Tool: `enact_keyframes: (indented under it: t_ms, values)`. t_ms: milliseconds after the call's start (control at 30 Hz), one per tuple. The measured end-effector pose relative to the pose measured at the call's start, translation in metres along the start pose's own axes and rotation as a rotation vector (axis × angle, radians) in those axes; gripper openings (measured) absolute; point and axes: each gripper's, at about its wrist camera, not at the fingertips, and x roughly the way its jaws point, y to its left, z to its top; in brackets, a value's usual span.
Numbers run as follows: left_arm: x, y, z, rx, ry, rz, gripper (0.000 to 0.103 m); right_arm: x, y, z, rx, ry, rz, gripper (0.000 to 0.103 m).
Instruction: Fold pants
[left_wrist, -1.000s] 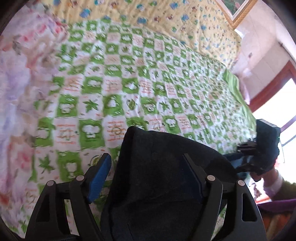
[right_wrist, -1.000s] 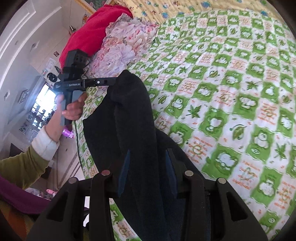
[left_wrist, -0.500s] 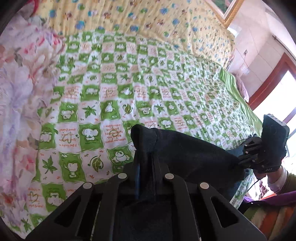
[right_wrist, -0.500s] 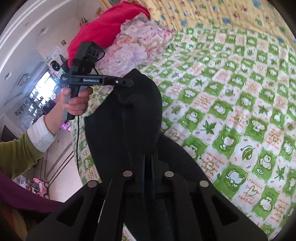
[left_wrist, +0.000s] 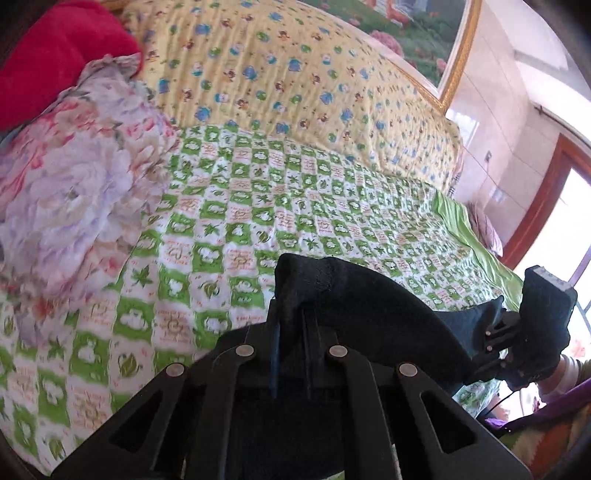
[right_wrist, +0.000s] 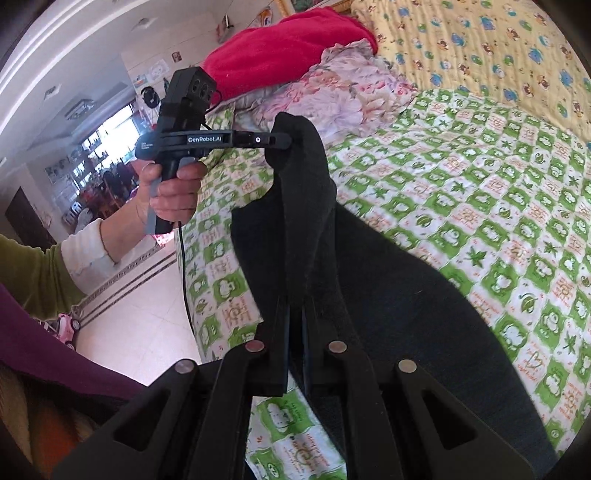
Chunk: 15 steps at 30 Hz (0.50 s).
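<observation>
- We see the dark pants (right_wrist: 303, 229) lifted off the bed (right_wrist: 480, 206), one end pinched in each gripper, the rest trailing onto the green checked quilt.
- Left gripper (left_wrist: 291, 325): jaws closed tight on a bunched edge of cloth.
- Right gripper (right_wrist: 295, 332): jaws likewise clamped on the fabric, with a fold running up between them.
- Risk, in our judgement: each grip takes only a small bunch of cloth, so a quick pull apart could tug an edge free.
- Risk: the hanging middle sags and twists, so laying it down may leave a crooked crease.
- Risk: the floral bedding (left_wrist: 74, 177) lies near; the pants could land on it.
</observation>
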Motion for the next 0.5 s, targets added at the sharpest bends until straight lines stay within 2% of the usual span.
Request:
enact_keyframes:
  t_ms: [367,500]
  values:
    - [-0.007,0.019,-0.047,-0.092,-0.031,0.055,0.009,0.031,0.017,-0.018,-0.07,0.054,-0.063,0.006]
    - [-0.01,0.023,-0.057,-0.125,-0.025,0.077,0.014,0.036,0.019,-0.019,-0.072,0.071,-0.069,0.009]
